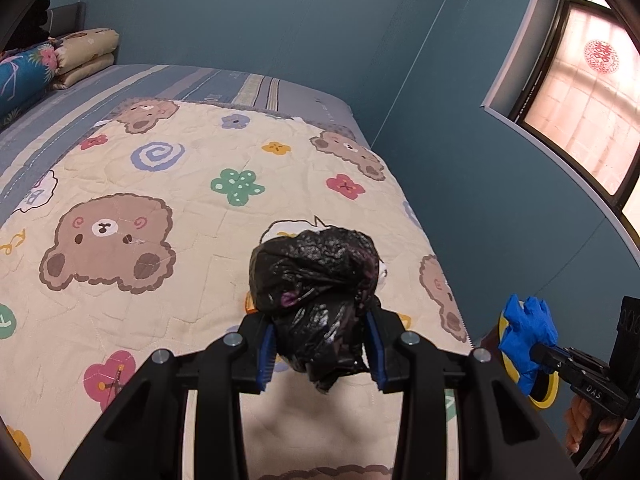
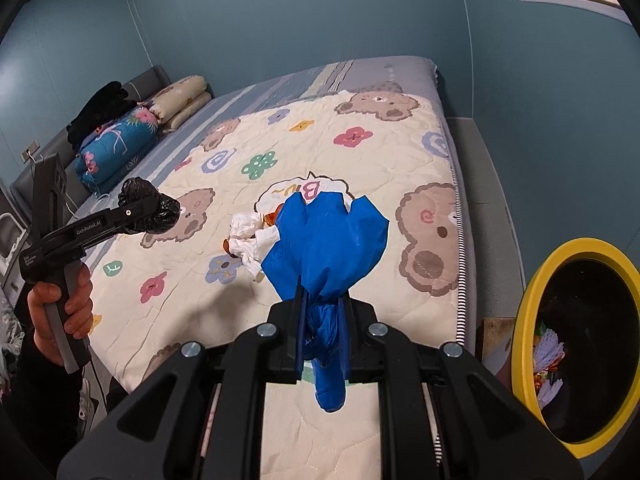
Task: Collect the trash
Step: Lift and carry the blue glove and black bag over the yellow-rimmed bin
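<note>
A crumpled black plastic bag (image 1: 316, 272) is pinched between the blue pads of my left gripper (image 1: 320, 336), held above the bear-print quilt (image 1: 160, 184). My right gripper (image 2: 324, 320) is shut on the twisted neck of a blue plastic bag (image 2: 328, 248), which fans out above its fingers. On the quilt behind the blue bag lies a wad of white tissue (image 2: 250, 240) with an orange scrap (image 2: 272, 218) beside it. In the right wrist view the left gripper (image 2: 156, 210) and its black bag (image 2: 150, 204) hover at the left, a hand (image 2: 60, 312) on the handle.
A yellow-rimmed bin (image 2: 522, 320) with a dark liner and some trash inside stands by the bed's near right corner. Folded blankets (image 2: 184, 96) and a blue floral bolster (image 2: 116, 140) lie at the headboard. A blue wall runs along the bed's far side.
</note>
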A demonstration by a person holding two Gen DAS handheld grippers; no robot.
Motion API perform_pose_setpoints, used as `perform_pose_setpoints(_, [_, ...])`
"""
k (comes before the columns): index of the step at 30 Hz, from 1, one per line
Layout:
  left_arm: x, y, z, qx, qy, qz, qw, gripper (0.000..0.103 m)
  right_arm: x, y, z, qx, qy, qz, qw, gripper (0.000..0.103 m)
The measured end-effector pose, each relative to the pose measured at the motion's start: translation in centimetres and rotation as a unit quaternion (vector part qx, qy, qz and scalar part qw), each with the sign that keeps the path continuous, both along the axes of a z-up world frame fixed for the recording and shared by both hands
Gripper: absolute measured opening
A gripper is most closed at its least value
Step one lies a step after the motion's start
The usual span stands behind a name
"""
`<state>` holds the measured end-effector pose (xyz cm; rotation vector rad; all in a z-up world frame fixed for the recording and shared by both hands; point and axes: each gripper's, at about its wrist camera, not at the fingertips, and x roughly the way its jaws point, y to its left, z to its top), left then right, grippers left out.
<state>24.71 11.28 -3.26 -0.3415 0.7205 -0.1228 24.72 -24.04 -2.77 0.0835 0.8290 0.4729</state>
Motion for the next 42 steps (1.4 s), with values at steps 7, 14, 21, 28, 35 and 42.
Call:
perform_pose_setpoints(7, [-0.2,-1.2,0.9,-0.006,-0.010,-0.009,0.9999,0.034,-0.8,-1.2,0.9,0.004,-0.010,-0.009,1.000,0.013])
perform_pose_setpoints(14, [-0.1,-2.9,1.4,-0.007,-0.012,-0.026,0.9996,0.034,-1.2,-2.1,1.7,0.004,-0.022,-0.019,1.000,0.013])
perform_pose_setpoints(21, [0.3,-4.8,2.1,-0.008,-0.016,-0.042,0.9989,0.034,-1.2,-3.7,2.2,0.010,-0.025,-0.036,0.999,0.013])
perform_pose_setpoints(28, [0.8,-6.8,2.4,-0.012,-0.016,-0.062,0.9979,0.034,-1.2,-5.2,2.4,0.013,-0.029,-0.052,0.998,0.013])
perform_pose_setpoints(35, [1.3,-9.6,2.9,-0.011,-0.019,-0.089,0.9958,0.034,-1.2,-6.9,2.9,0.019,-0.035,-0.067,0.997,0.013])
perform_pose_setpoints(42, [2.0,-12.5,3.1,-0.013,-0.021,-0.113,0.9933,0.034,-1.3,-9.1,3.3,0.021,-0.042,-0.088,0.995,0.013])
